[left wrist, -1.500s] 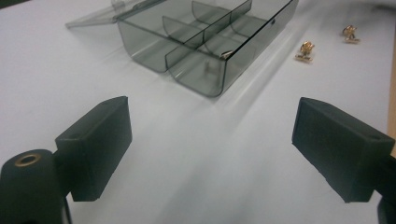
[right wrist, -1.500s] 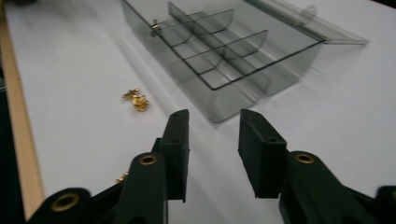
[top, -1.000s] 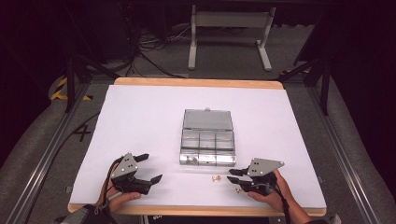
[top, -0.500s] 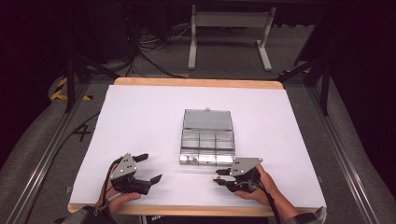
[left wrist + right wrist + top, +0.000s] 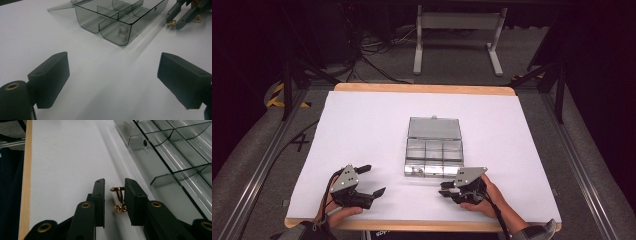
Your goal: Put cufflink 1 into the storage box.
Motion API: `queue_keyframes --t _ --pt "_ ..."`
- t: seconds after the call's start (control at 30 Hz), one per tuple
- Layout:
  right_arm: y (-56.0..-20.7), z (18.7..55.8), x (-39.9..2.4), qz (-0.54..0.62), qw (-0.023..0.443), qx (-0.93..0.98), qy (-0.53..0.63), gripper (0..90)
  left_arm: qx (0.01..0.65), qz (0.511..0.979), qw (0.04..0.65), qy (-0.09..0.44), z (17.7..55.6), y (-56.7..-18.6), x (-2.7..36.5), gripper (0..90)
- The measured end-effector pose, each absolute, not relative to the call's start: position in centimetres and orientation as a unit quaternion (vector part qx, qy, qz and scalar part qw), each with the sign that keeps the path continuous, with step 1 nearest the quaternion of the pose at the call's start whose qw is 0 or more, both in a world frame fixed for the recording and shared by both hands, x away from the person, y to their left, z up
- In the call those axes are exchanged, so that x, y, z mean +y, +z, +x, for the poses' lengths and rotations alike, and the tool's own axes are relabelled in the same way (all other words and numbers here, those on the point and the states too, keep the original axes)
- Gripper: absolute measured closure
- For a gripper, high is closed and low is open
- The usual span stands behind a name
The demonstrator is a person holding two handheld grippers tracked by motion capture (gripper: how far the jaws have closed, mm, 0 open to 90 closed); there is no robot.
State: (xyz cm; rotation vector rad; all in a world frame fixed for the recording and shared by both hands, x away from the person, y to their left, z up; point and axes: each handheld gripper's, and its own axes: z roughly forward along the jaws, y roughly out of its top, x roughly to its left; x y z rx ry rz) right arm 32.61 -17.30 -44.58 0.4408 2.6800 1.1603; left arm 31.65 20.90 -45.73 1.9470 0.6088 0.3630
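Straddling gold cufflink [image 5: 119, 200], right hand-held gripper [image 5: 113, 192] part-open, not clamped; left hand-held gripper [image 5: 112, 75] wide, empty.

A white-topped table [image 5: 362, 130] bears an open clear compartment box [image 5: 433, 150]; gold cufflinks [image 5: 119, 200] lie beside it.

Table top [image 5: 362, 130]: smooth matt white sheet, paper-like, with a bare light wood strip showing along its far and near edges.

Clear smoky-grey plastic compartment box [image 5: 433, 150], mid-worktop toward the near edge: glossy, see-through walls and dividers, bright streaks of reflection along its rim in the right gripper view.

Small gold-coloured metal cufflink [image 5: 119, 200]: polished, shiny, lying on the white sheet between matt black jaws.

Right gripper [image 5: 113, 195]: matt black plastic-looking jaws, brass-coloured metal eyelets at the pivots.

Left gripper [image 5: 113, 75]: same dull black pads, faintly grainy; grey flat plate on top in the high view.
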Motion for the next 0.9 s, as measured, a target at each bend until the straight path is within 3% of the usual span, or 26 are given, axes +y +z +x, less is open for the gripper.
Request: queue_keyframes --t 0.13,0.33,0.9 --pt "-44.89 32.96 -17.45 0.162 0.092 0.902 0.390 70.5 0.255 0.808 0.509 0.149 31.64 -45.75 20.86 11.0" --pt "-44.85 33.22 -17.52 0.166 0.090 0.901 0.391 79.6 0.258 0.805 0.514 0.148 31.60 -45.77 20.92 11.0" --pt "-44.33 33.18 -17.47 0.166 0.099 0.901 0.387 80.5 0.252 0.802 0.522 0.142 31.65 -45.77 21.16 10.9"
